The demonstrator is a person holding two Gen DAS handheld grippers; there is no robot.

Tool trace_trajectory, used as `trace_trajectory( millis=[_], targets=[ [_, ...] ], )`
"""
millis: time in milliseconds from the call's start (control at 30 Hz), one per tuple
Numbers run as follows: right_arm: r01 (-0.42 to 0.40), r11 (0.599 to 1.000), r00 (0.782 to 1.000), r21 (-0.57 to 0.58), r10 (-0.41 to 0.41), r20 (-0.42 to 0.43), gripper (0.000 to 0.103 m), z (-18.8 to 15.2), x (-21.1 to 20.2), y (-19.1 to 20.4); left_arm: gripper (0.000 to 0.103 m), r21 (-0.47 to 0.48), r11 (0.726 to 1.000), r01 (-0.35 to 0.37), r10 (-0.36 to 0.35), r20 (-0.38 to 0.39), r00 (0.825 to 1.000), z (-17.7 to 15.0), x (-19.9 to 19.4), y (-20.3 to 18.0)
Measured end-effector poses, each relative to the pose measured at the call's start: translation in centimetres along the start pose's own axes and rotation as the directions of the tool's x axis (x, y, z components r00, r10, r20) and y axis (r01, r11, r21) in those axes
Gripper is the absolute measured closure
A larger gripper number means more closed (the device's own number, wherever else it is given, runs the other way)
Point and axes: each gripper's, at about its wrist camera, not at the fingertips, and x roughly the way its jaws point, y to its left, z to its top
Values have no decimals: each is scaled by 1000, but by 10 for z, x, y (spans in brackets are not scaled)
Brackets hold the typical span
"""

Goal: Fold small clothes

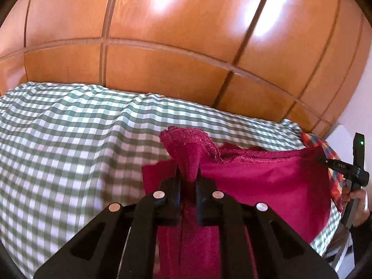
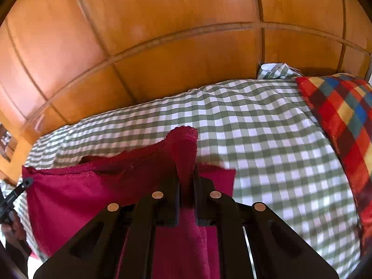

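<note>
A dark red cloth with a lace-like hem (image 1: 267,181) hangs stretched between my two grippers above the bed. My left gripper (image 1: 187,174) is shut on its left corner, and cloth bunches up between the jaws. My right gripper (image 2: 187,174) is shut on the other corner of the same red cloth (image 2: 76,195). The right gripper also shows at the right edge of the left wrist view (image 1: 348,169), and the left gripper shows at the left edge of the right wrist view (image 2: 14,197).
A green and white checked bedspread (image 1: 69,144) covers the bed (image 2: 267,139). A red, blue and yellow checked pillow (image 2: 344,121) lies at the right. A glossy wooden panelled headboard (image 1: 162,34) rises behind the bed.
</note>
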Motion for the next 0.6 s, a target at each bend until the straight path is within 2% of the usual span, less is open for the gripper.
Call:
trace_trajectory(
  millis=[167,300,367,433,467,500,600],
  targets=[
    [58,998,997,13,-57,-51,95,6,44,-4,95,-20,997,-73,72,-65,995,14,51,10],
    [82,997,990,10,-80,-113,95,-3,74,-8,94,-33,988,-151,144,-147,979,9,91,21],
    [79,997,991,-1,-79,-105,95,-5,72,-7,89,-20,980,-196,189,-183,965,2,107,24],
    [52,999,994,7,-51,-100,85,-4,63,-8,82,4,975,-222,219,-171,961,1,104,20],
    [33,999,996,17,-32,-86,74,-6,52,-11,70,15,970,-242,241,-162,957,2,100,18],
    [23,999,997,23,-22,-74,68,-7,45,-13,59,28,961,-274,275,-141,951,2,92,14],
    [-44,997,997,66,48,-53,67,-20,15,-26,59,26,959,-283,285,-86,955,0,68,12]
  ],
)
